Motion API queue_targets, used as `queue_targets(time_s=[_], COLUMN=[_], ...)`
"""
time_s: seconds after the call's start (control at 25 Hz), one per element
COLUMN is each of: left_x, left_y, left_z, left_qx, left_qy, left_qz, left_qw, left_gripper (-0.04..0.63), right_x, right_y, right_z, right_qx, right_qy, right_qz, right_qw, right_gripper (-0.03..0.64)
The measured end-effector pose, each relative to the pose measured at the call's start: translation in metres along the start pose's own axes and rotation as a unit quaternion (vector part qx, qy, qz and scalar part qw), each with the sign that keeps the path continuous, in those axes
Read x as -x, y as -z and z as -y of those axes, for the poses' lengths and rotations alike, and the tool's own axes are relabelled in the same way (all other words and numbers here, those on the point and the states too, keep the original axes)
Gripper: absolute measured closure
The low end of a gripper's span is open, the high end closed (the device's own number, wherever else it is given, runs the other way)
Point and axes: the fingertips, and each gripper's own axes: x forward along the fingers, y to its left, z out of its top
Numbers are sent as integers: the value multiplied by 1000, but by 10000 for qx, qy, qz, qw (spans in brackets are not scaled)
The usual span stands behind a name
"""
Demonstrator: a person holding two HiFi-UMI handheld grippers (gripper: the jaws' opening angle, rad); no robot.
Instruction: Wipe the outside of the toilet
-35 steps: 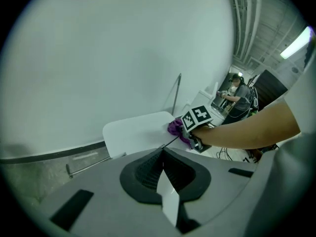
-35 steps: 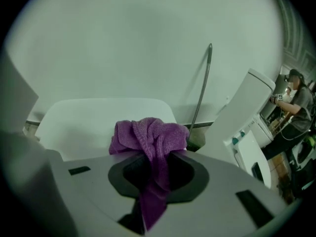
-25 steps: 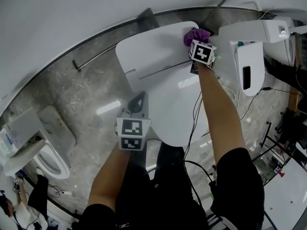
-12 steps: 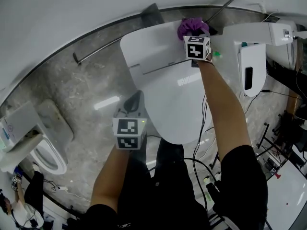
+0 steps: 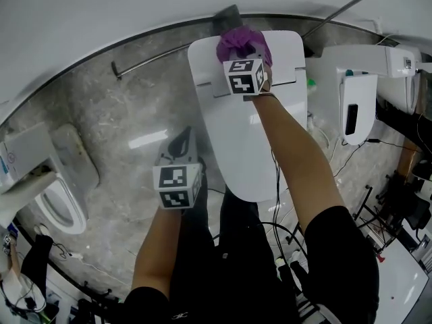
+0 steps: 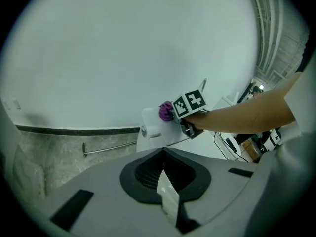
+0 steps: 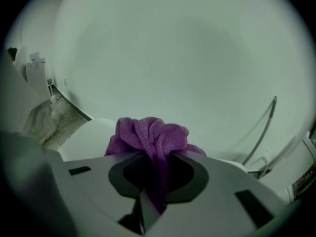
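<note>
gripping purple cloth (image 5: pixel 237 44) in right gripper (image 7: pixel 157 177) at toilet's (image 5: pixel 253 147) rear

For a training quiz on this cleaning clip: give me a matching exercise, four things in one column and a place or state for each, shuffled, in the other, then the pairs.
Column one
1. cloth
2. left hand-held gripper
3. toilet
4. metal bar

Column two
A. white, lid down
B. lying on the floor by the wall
C. clamped in the right hand-held gripper, at the back of the toilet
D. shut on nothing, over the grey floor

Pairs: 1-C; 2-D; 3-A; 4-B
</note>
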Motion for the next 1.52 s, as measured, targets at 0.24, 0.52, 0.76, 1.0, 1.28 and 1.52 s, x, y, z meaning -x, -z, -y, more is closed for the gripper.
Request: queue_targets(time_s=[0.24,0.52,0.76,1.0,1.28,1.52], left_x=[14,18,12,3,-15,-35], left_y=[13,32,46,60,68,63], left_z=[-23,-28,0,45,86,105], left_qx=[213,309,273,92,-123,-484], left_qy=[-227,-403,-391,-228,28,221], left_qz=[28,-11,-36,-90,-225,-351], left_qw=[9995,9987,9989,9997,9997,9980], left_gripper=[588,588,588,588,588,588], right_x=[2,25,49,54,47,29], right_y=[-29,-30,0,40,82,100], right_z=[-67,-133,-132,-63,37,117], right_qx=[645,1801,2250,1787,639,-455], right_qy=[-498,-1328,-1661,-1339,-1026,-696], right_qz=[233,613,828,576,59,-281], right_qw=[9964,9727,9565,9731,9927,9961], right_gripper=[546,546,546,546,545,545])
